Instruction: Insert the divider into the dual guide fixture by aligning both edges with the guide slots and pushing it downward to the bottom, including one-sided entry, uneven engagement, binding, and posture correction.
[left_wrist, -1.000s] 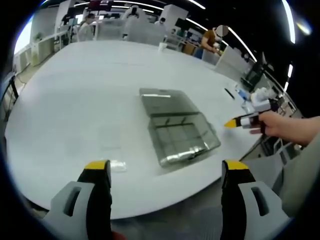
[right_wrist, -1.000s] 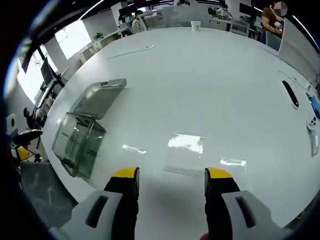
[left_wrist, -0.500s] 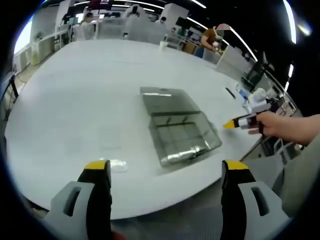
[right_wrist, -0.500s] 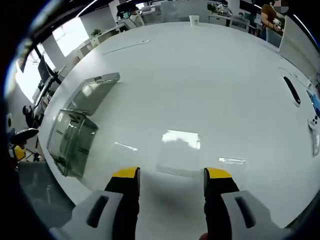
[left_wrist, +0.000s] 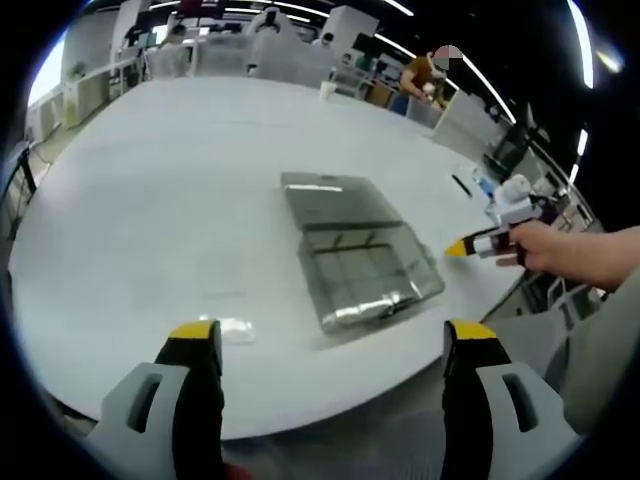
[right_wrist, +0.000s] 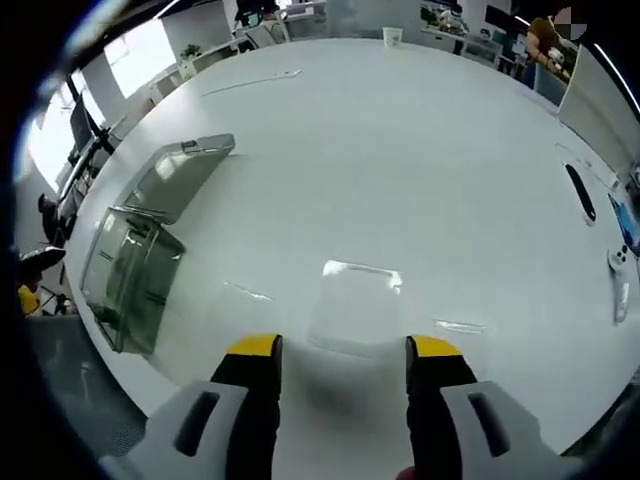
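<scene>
Tongs spread wide above a white worktop (left_wrist: 150, 200), both pairs empty.
Left gripper view: left tongs (left_wrist: 332, 345) gape over the near edge; the clear dual guide fixture (left_wrist: 355, 260) lies ahead, right tongs (left_wrist: 462, 246) just beside it. Right gripper view: right tongs (right_wrist: 340, 347) gape before the flat transparent divider (right_wrist: 350, 310); fixture (right_wrist: 140, 245) well apart, left.

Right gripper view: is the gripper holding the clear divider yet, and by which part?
No. The right gripper is open, the divider flat on the table just ahead.
</scene>
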